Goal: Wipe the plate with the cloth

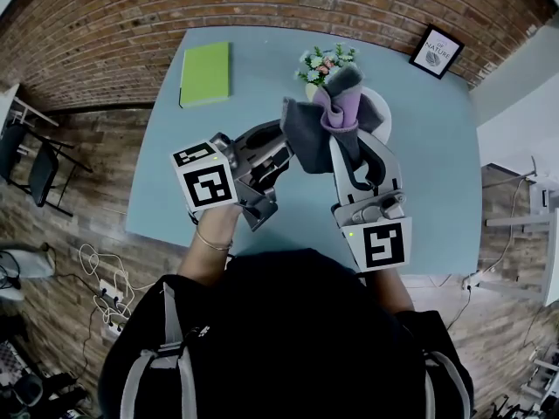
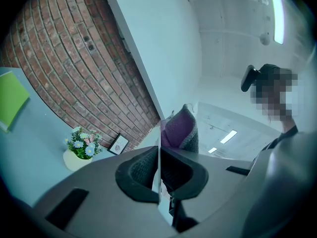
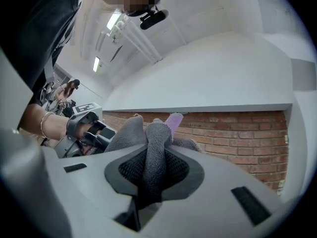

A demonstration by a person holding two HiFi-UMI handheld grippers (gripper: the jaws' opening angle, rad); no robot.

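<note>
As my left hand-held gripper (image 2: 161, 187) pinched the plate (image 1: 381, 116) by its rim | right hand-held gripper (image 3: 151, 182) clamped the cloth (image 3: 156, 148) | plate lay just beyond it.

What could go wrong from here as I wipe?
The left gripper pinches the plate only by its thin rim, so wiping pressure could lever it loose. The cloth sits bunched in the right gripper, and loose folds might snag. The potted flowers stand just beyond; a sweep might topple them.
</note>
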